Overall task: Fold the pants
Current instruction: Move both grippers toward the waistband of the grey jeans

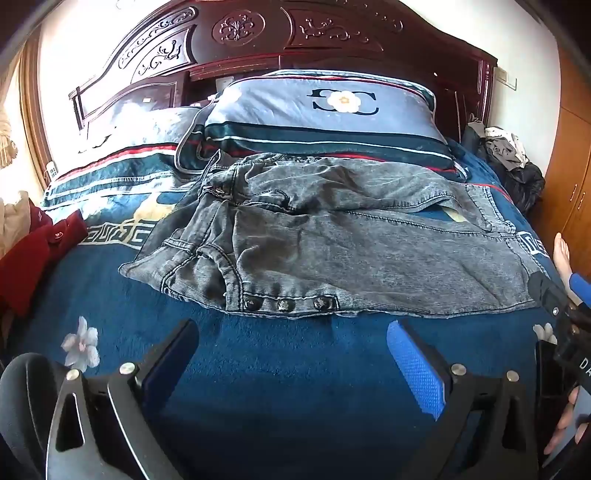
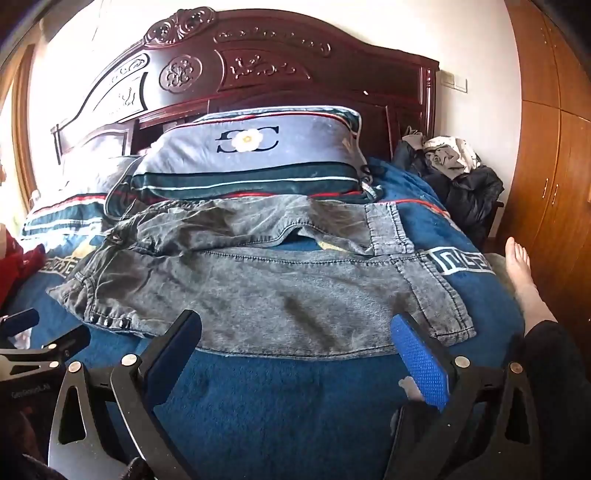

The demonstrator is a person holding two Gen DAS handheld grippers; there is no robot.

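Grey washed denim pants [image 1: 332, 251] lie spread sideways on a blue bedspread [image 1: 280, 369], waist with three dark buttons [image 1: 284, 304] to the left, legs running right. They also show in the right wrist view [image 2: 258, 288]. My left gripper [image 1: 291, 332] is open and empty, just in front of the buttoned waist edge. My right gripper [image 2: 295, 325] is open and empty, its fingertips at the near edge of the leg fabric. The right gripper also shows at the right edge of the left wrist view [image 1: 561, 317].
Two striped pillows [image 1: 325, 110] lean on a carved dark wood headboard [image 1: 240, 29]. Red clothing [image 1: 33, 254] lies at the left. A dark clothes pile [image 1: 513, 162] sits at the back right by a wooden wardrobe [image 2: 554, 147]. A bare foot [image 2: 521, 273] rests at the bed's right edge.
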